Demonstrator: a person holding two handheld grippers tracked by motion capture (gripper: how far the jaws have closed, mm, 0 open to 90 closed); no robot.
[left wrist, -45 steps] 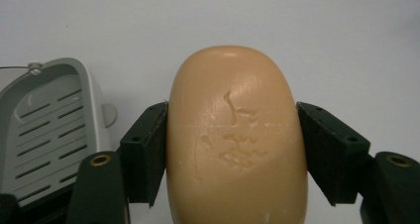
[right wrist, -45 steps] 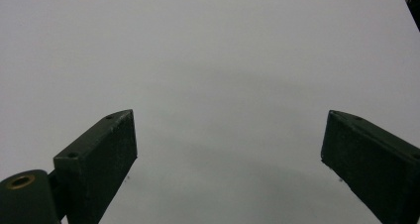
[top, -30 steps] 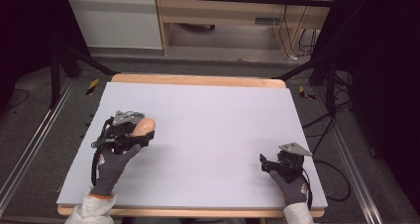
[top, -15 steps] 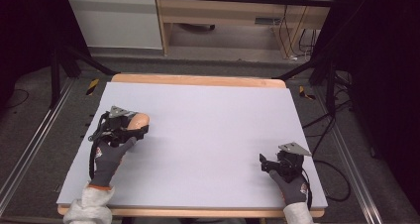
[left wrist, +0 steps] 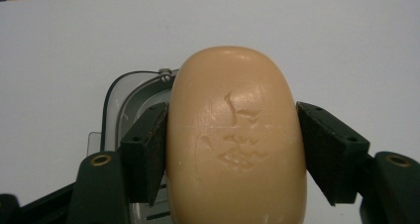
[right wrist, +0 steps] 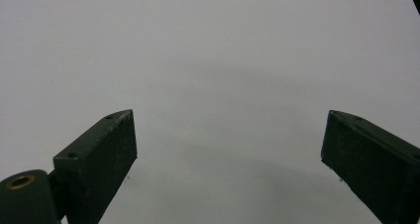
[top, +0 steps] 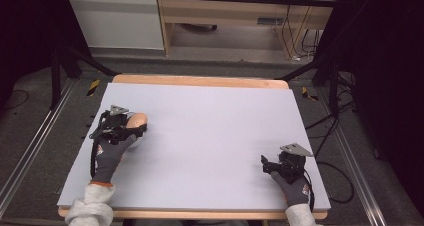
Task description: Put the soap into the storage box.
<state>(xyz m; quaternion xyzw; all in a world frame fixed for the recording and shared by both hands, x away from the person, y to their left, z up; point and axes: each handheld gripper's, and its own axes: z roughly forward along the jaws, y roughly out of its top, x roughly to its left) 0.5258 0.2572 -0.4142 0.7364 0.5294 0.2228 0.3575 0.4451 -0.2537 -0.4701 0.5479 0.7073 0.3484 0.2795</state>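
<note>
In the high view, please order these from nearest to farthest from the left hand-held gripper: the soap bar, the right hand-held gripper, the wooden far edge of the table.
1. Soap bar: clamped between the jaws of the left hand-held gripper, at the table's left.
2. Wooden far edge of the table: ahead, beyond the grey mat.
3. Right hand-held gripper: across the mat, at the near right.

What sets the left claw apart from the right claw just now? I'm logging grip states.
The left claw is shut on a tan bar of soap above a clear soap dish; the right claw is open and holds nothing. The left sits farther up the table; the right is near its front edge. Both have black jaws.
</note>
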